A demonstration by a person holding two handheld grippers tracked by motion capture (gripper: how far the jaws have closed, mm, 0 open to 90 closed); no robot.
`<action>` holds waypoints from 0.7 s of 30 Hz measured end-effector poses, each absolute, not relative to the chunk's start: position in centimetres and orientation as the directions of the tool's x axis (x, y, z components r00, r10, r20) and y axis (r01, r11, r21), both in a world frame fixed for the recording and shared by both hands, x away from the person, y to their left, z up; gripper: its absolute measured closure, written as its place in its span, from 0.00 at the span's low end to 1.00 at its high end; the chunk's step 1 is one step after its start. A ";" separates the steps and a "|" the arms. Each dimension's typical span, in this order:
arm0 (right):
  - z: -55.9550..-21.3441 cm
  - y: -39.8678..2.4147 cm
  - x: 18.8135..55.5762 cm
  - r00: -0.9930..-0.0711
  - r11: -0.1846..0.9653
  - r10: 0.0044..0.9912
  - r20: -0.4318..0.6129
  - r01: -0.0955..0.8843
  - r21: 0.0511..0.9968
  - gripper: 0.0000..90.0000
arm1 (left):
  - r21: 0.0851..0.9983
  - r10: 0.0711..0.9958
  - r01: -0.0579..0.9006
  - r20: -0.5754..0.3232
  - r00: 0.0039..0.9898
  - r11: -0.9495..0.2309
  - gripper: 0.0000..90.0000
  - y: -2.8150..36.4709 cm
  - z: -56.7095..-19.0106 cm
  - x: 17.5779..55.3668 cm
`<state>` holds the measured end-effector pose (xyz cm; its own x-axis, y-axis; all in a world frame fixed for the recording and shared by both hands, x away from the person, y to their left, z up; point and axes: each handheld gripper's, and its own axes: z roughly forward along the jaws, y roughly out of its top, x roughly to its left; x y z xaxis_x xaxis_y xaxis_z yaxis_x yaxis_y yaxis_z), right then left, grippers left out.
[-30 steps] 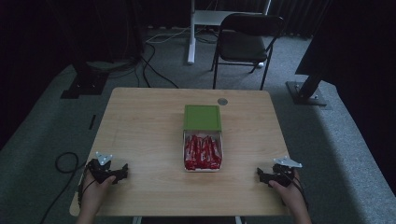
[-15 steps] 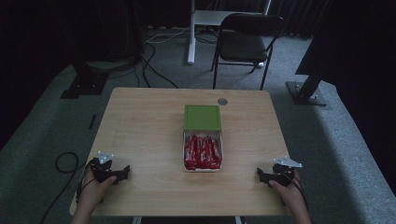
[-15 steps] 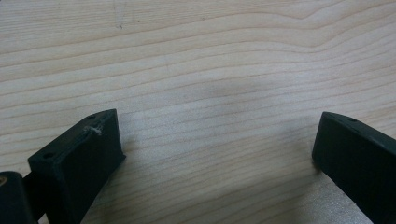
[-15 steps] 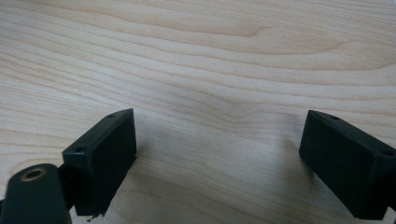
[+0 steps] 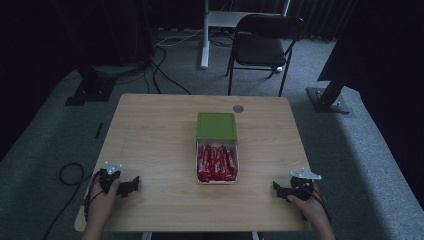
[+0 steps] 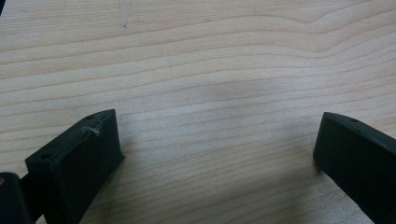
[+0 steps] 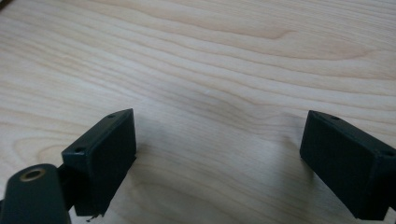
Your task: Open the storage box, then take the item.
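My left gripper [image 5: 131, 185] and right gripper [image 5: 278, 189] rest jaws apart on the counter [image 5: 150, 140]; the tray [image 5: 217, 162] of red bars [image 5: 216, 161] runs lengthwise up the frame's middle.

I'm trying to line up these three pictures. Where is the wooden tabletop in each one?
High view: the tabletop lies at the middle, with the left gripper and right gripper at its near corners.
Left gripper view: it spreads behind and between the two open jaws.
Right gripper view: the same, behind that gripper's open jaws.
Shared landmark: the pale wood grain.
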<state>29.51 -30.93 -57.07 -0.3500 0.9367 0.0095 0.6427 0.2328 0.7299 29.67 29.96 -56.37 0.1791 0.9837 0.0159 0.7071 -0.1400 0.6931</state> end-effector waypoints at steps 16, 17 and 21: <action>-56.7 -30.4 28.7 -0.356 0.247 0.934 -0.003 0.640 0.728 0.14 | 0.690 0.983 0.709 0.016 0.183 -0.143 0.00 29.9 -56.4 29.8; -56.6 -30.4 28.7 -0.346 0.232 0.938 0.006 0.642 0.730 0.14 | 0.690 0.983 0.709 0.017 0.183 -0.143 0.00 29.9 -56.4 29.8; -55.7 -30.3 28.6 -0.318 0.198 0.948 0.021 0.640 0.743 0.15 | 0.690 0.983 0.709 0.017 0.183 -0.143 0.00 29.9 -56.4 29.8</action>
<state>28.62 -30.31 -55.72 -0.3176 0.9480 0.0211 0.6397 0.1977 0.7428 29.77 29.93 -56.38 0.1825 0.9831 0.0167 0.7092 -0.1434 0.6903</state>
